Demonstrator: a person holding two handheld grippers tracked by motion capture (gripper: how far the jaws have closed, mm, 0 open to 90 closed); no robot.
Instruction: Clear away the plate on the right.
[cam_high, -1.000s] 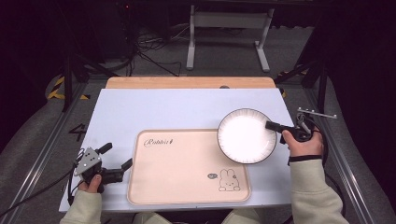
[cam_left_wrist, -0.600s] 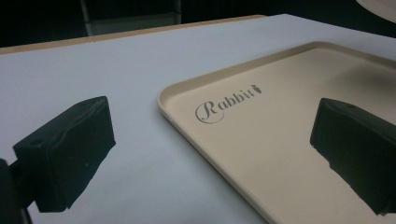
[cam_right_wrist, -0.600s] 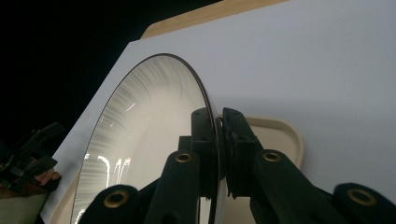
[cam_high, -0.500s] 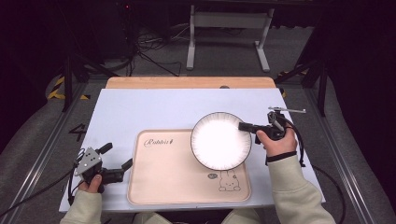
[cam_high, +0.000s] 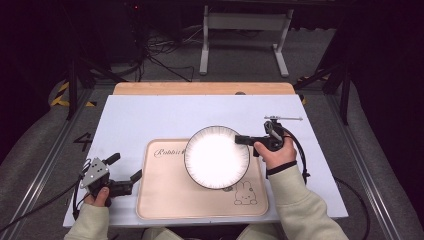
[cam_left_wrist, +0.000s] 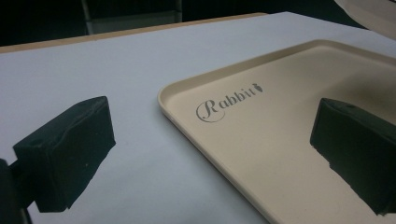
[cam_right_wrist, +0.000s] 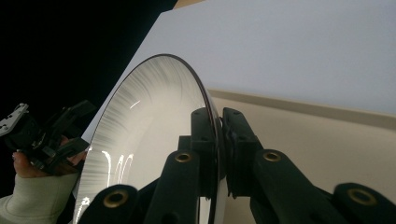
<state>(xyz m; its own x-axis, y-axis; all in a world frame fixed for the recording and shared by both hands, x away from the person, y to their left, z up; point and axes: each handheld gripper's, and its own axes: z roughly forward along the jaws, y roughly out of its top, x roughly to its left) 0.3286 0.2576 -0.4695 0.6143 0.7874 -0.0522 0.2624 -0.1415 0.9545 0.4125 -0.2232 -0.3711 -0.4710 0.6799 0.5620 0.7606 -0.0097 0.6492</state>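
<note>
Your right gripper (cam_high: 243, 140) pinches the rim of the white plate (cam_high: 216, 156), held over the beige tray (cam_high: 165, 195). Your left gripper (cam_high: 125, 170) sits at the tray's left edge, jaws wide apart, empty

1. Plate (cam_high: 216, 156): round, white, glossy, with a thin dark rim and fine grey radial streaks near the edge. It is clamped at its right edge between the jaws of the right gripper (cam_high: 243, 140), over the upper middle of the tray.
2. Tray (cam_high: 165, 197): beige, rectangular, rounded corners, raised lip. It lies flat on the white table (cam_high: 150, 115), printed with "Rabbit" script and a rabbit drawing (cam_high: 243, 192).
</note>
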